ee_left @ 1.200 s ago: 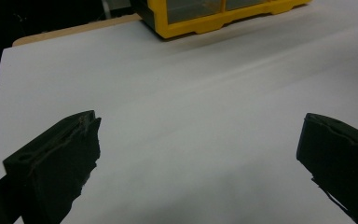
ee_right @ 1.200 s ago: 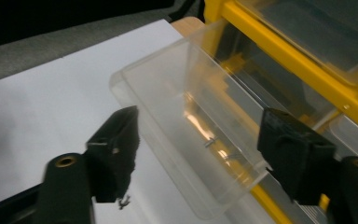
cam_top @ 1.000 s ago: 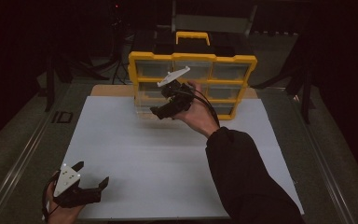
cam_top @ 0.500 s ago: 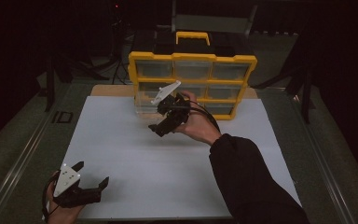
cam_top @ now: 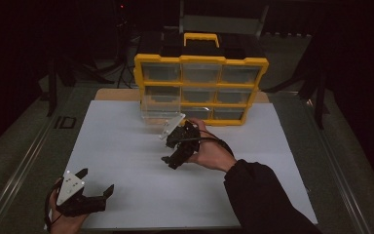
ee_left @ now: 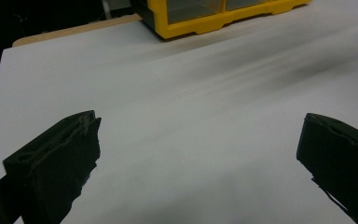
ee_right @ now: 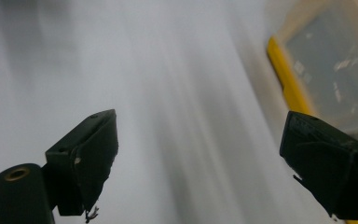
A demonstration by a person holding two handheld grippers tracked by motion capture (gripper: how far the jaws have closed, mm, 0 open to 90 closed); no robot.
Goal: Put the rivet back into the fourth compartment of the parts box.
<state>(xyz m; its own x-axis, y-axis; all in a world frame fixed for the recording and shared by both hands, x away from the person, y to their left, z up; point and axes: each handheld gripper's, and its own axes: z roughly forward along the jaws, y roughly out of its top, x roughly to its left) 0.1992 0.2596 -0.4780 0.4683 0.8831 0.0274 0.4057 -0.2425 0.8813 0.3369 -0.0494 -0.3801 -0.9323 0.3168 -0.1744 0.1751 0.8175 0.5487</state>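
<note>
The right tool point(cam_top: 168, 153), jaws spread and empty, hovers just in front of the pulled-out clear drawer point(cam_top: 160, 108), nearer than the left tool point(cam_top: 96, 187).

A workshop or laboratory recording station is indicated by a white-covered worktop point(cam_top: 126, 146), a yellow parts organiser point(cam_top: 200, 87) with clear drawers standing at its far edge, dark stands and cabling behind it, and unlit surroundings beyond the worktop.
</note>
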